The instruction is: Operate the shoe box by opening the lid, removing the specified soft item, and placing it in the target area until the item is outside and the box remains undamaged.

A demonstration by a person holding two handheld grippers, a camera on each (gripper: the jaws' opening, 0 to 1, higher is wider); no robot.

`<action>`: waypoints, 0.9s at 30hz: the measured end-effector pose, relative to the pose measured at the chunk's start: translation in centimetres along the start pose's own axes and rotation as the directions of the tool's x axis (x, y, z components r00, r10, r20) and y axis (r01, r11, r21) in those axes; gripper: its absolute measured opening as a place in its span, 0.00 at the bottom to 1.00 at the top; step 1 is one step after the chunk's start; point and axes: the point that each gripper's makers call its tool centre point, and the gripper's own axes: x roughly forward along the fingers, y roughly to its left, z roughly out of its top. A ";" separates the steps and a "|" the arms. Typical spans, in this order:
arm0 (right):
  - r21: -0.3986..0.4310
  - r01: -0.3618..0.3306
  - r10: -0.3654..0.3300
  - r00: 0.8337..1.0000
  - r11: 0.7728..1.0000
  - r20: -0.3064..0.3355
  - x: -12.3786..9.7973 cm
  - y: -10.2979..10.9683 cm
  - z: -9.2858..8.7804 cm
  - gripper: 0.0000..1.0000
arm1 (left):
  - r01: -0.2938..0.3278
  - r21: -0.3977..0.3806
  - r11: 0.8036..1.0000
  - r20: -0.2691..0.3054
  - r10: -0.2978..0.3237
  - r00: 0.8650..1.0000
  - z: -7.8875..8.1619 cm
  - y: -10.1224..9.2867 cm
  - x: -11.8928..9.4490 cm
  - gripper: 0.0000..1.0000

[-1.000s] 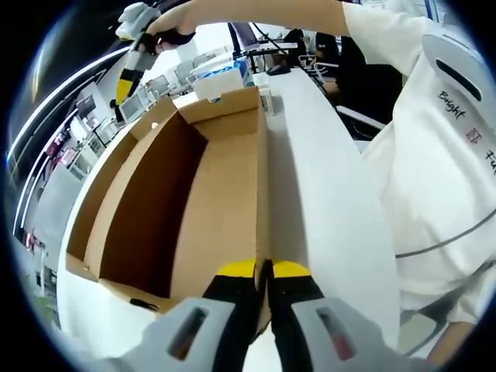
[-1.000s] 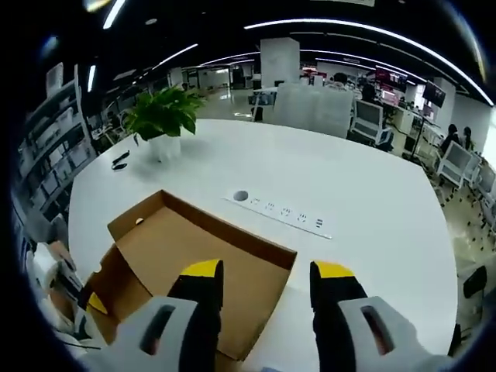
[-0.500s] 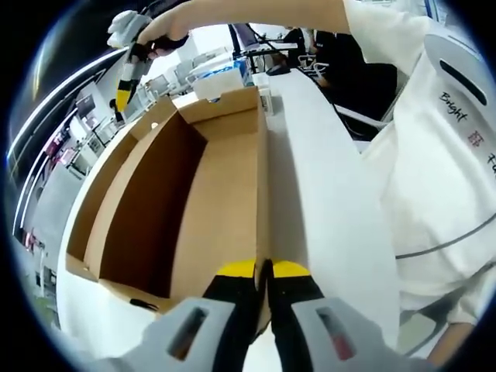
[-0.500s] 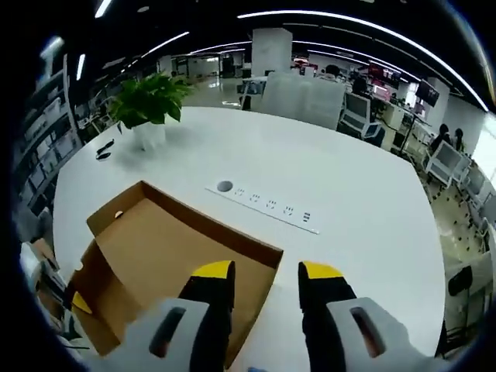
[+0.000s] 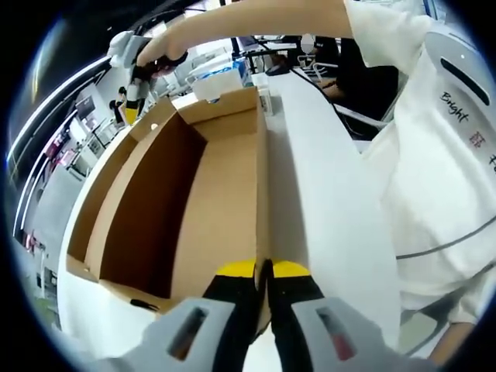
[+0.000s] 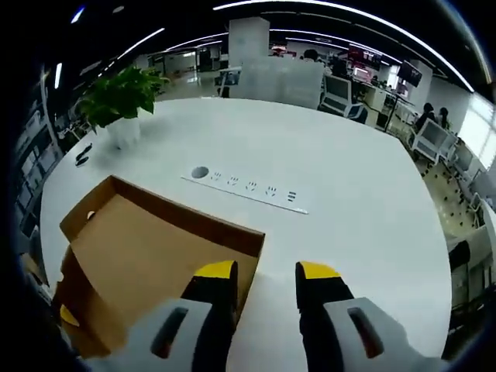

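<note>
The brown cardboard shoe box (image 5: 194,194) lies open on the white table, and the part of its inside that shows is bare cardboard. My left gripper (image 5: 263,269) is shut on the top edge of the box's right wall, at the near end. My right gripper (image 5: 130,108), held by a person's hand, hangs over the box's far left corner. In the right gripper view, that gripper (image 6: 266,271) is open with nothing between its fingers, above the box's far wall (image 6: 201,221). A yellow fingertip (image 6: 68,316) of the left gripper peeks in at the box's lower left.
The person's white shirt (image 5: 434,155) fills the right side. A power strip (image 6: 244,186) is set into the white table (image 6: 341,178) beyond the box. A potted plant (image 6: 116,97) stands at the far left. Small boxes and clutter (image 5: 225,74) sit past the box's far end.
The right gripper has come lower and nearer the box's far corner, and its view has slid across the table. Its jaws stand slightly closer together. The left gripper has kept its hold.
</note>
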 end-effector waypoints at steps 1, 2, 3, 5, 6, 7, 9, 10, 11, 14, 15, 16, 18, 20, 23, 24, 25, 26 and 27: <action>0.004 0.002 -0.002 1.000 1.000 -0.012 0.2 0.0 -0.4 0.30 | -0.001 0.001 1.000 -0.001 0.001 1.000 0.0 0.0 0.0 0.03; 0.002 0.002 -0.001 1.000 1.000 -0.016 0.4 0.1 -0.6 0.29 | -0.002 0.002 1.000 -0.001 0.002 1.000 0.0 0.0 0.0 0.03; -0.001 0.000 0.000 1.000 1.000 -0.025 0.7 0.3 -0.9 0.29 | -0.001 0.002 1.000 -0.001 0.001 1.000 0.0 0.0 0.0 0.03; -0.013 0.005 -0.005 0.999 1.000 -0.044 1.2 0.4 -1.4 0.29 | -0.001 0.001 1.000 0.000 0.001 1.000 0.0 0.0 0.0 0.04; -0.018 0.014 -0.015 0.999 1.000 -0.052 1.4 0.3 -1.6 0.29 | -0.001 0.001 1.000 0.000 0.001 1.000 0.0 0.0 0.0 0.04; -0.021 0.023 -0.025 0.998 1.000 -0.052 1.6 0.2 -1.6 0.29 | 0.000 0.002 1.000 0.002 0.000 1.000 0.0 0.0 0.0 0.04; -0.021 0.031 -0.032 0.998 0.999 -0.054 2.0 0.1 -1.7 0.29 | 0.003 0.000 1.000 0.006 -0.003 1.000 0.0 0.1 0.0 0.04; -0.017 0.030 -0.031 0.998 0.999 -0.055 2.1 0.1 -1.7 0.28 | 0.004 -0.006 1.000 0.008 -0.004 1.000 0.0 0.2 0.0 0.03; -0.013 0.028 -0.029 0.998 1.000 -0.058 2.2 0.1 -1.9 0.28 | 0.006 -0.009 1.000 0.007 -0.006 1.000 0.0 0.1 0.0 0.03; -0.005 0.025 -0.026 0.998 1.000 -0.060 2.3 0.1 -1.9 0.26 | 0.008 -0.003 1.000 0.005 -0.008 1.000 0.0 0.1 0.0 0.03; -0.005 0.018 -0.018 0.998 1.000 -0.059 2.2 0.3 -1.9 0.25 | 0.008 -0.003 1.000 0.005 -0.008 1.000 0.0 0.1 0.0 0.03; -0.003 0.016 -0.017 0.998 1.000 -0.059 2.2 0.3 -1.8 0.24 | 0.008 -0.004 1.000 0.004 -0.008 1.000 0.0 0.1 0.0 0.03; 0.006 0.013 -0.012 0.998 1.000 -0.058 2.0 0.2 -1.6 0.24 | 0.006 -0.004 1.000 0.002 -0.006 1.000 0.0 0.1 0.0 0.03; 0.017 0.006 -0.005 0.999 1.000 -0.054 2.0 0.3 -1.5 0.22 | 0.003 -0.002 1.000 0.001 -0.003 1.000 0.0 0.0 0.1 0.03; 0.013 0.005 -0.004 0.998 1.000 -0.070 2.3 0.5 -1.8 0.20 | 0.002 0.001 1.000 -0.001 -0.002 1.000 0.0 0.0 0.1 0.03; 0.008 0.011 -0.011 0.998 1.000 -0.069 2.3 0.4 -1.8 0.20 | 0.002 0.000 1.000 0.000 -0.002 1.000 0.0 0.0 0.1 0.03; 0.008 0.013 -0.012 0.998 1.000 -0.069 2.5 0.2 -1.6 0.20 | 0.003 -0.001 1.000 0.002 -0.003 1.000 0.0 0.0 0.1 0.03; 0.008 0.013 -0.013 0.997 1.000 -0.070 2.6 0.1 -1.4 0.17 | 0.004 -0.002 1.000 0.002 -0.004 1.000 0.0 0.1 0.1 0.03; 0.010 0.009 -0.008 0.998 1.000 -0.069 2.7 0.1 -1.2 0.16 | 0.004 -0.002 1.000 0.002 -0.004 1.000 0.0 0.1 0.1 0.03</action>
